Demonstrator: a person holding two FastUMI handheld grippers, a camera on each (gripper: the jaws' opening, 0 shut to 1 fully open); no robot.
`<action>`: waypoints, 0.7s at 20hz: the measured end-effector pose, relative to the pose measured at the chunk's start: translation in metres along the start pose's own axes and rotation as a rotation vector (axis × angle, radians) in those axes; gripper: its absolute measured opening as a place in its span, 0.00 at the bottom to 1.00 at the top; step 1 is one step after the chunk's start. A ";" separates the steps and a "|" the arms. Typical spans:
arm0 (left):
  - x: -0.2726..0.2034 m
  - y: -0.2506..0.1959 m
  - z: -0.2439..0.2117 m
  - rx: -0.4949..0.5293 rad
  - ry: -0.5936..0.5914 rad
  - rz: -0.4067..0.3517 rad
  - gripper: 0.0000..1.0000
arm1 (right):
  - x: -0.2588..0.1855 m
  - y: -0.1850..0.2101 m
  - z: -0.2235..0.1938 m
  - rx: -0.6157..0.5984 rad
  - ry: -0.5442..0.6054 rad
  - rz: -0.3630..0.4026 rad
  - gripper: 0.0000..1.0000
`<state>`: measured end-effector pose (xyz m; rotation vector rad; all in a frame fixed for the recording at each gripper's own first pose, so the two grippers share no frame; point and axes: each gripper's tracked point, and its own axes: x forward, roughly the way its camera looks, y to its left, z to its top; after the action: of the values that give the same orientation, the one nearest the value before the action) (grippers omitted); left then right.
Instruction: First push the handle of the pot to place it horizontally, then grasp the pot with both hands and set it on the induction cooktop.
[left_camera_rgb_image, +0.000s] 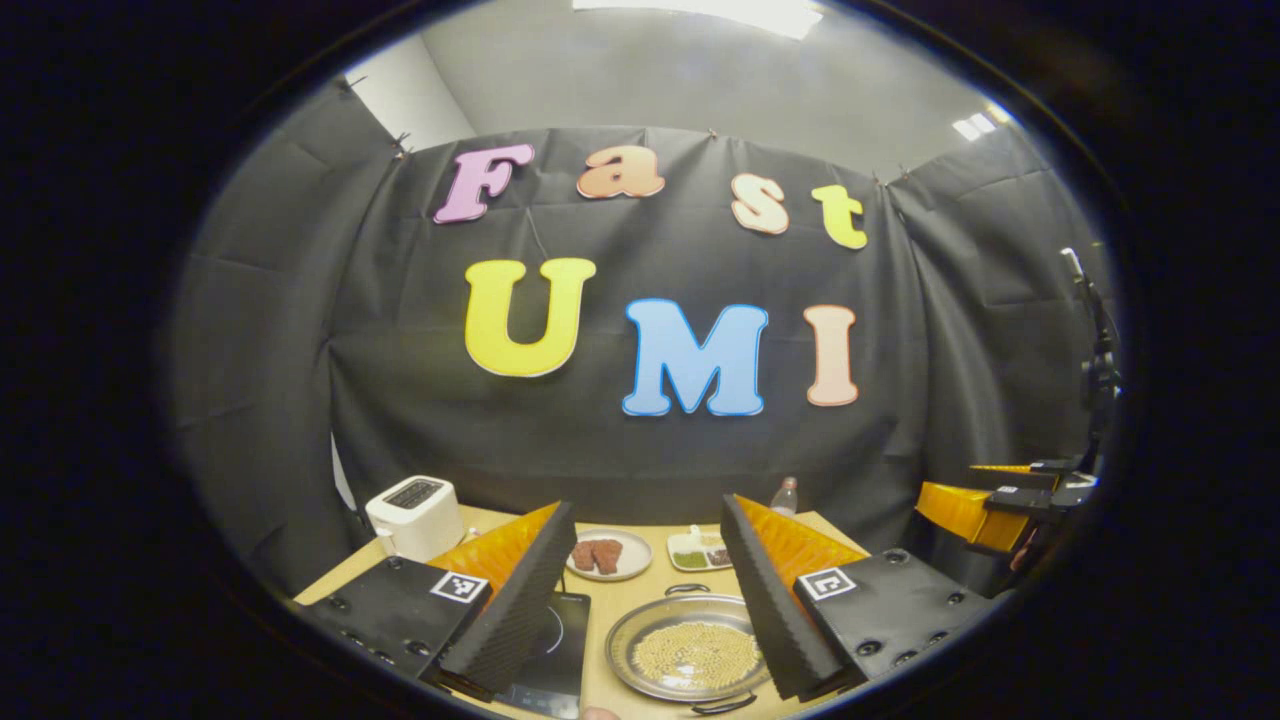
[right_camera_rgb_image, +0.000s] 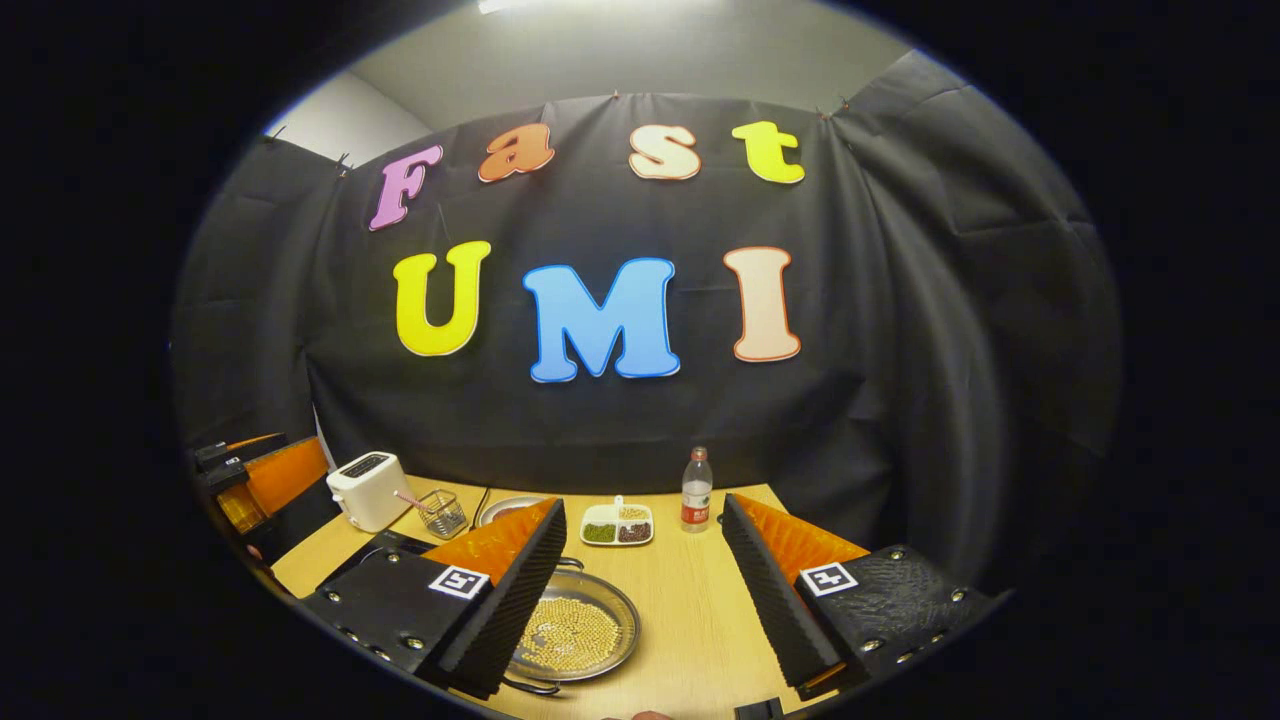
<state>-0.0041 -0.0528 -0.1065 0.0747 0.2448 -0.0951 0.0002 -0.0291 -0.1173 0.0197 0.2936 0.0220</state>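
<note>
The pot (left_camera_rgb_image: 690, 650) is a shallow metal pan holding small yellow beads, on the wooden table. One loop handle (left_camera_rgb_image: 685, 590) points to the far side and the other handle (left_camera_rgb_image: 725, 705) to the near edge. The black induction cooktop (left_camera_rgb_image: 555, 640) lies just left of it. My left gripper (left_camera_rgb_image: 648, 520) hangs open above both, touching nothing. In the right gripper view the pot (right_camera_rgb_image: 575, 630) sits low and left, partly behind one finger. My right gripper (right_camera_rgb_image: 643, 510) is open over bare table, right of the pot. Each gripper shows at the edge of the other's view: the right gripper (left_camera_rgb_image: 1000, 500), the left gripper (right_camera_rgb_image: 260, 480).
A white toaster (left_camera_rgb_image: 415, 515) stands at the back left with a small glass (right_camera_rgb_image: 440, 512) beside it. A plate of meat (left_camera_rgb_image: 605, 555), a divided dish (right_camera_rgb_image: 618, 525) and a water bottle (right_camera_rgb_image: 696, 490) line the back of the table (right_camera_rgb_image: 690, 620).
</note>
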 end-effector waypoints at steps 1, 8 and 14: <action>0.002 -0.001 -0.010 0.000 0.022 -0.005 0.99 | 0.001 0.001 -0.006 0.001 0.020 0.003 0.98; 0.005 -0.009 -0.067 -0.006 0.154 -0.028 0.97 | 0.011 0.010 -0.055 -0.022 0.171 0.052 0.95; 0.006 0.000 -0.087 -0.010 0.191 -0.008 0.97 | 0.008 0.020 -0.121 -0.012 0.385 0.097 0.68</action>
<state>-0.0194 -0.0455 -0.1923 0.0733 0.4366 -0.0951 -0.0277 -0.0070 -0.2349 0.0174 0.6773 0.1251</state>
